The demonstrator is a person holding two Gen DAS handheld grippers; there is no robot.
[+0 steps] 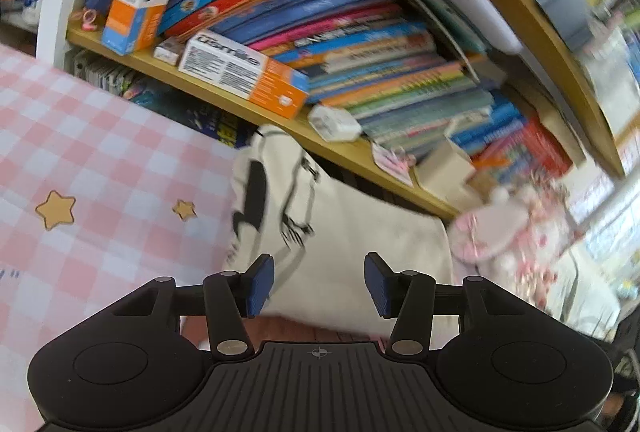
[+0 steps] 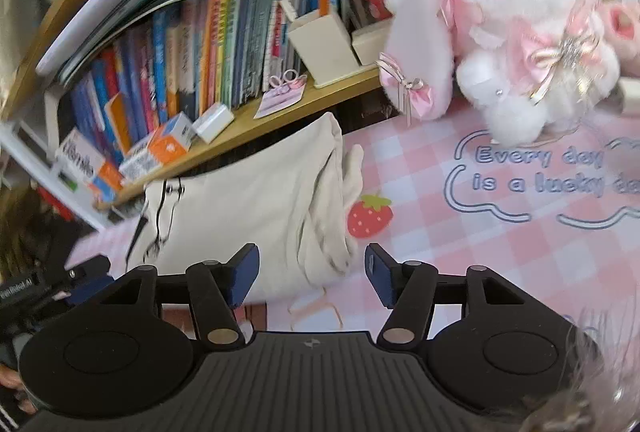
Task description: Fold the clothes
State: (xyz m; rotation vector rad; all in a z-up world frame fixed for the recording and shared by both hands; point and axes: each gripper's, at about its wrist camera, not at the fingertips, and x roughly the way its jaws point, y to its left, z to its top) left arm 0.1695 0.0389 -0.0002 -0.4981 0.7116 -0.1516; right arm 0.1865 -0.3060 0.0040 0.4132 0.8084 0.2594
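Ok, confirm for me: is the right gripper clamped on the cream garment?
No, the right gripper stands open above the cream garment, nothing between its pads.

You are facing the folded garment [image 2: 256, 200] lying on the tablecloth [image 2: 460, 252], its far edge sitting against the bookshelf [image 2: 240, 128]. The plush toy [image 2: 500, 32] is sitting on the cloth to the garment's right, beside the shelf.
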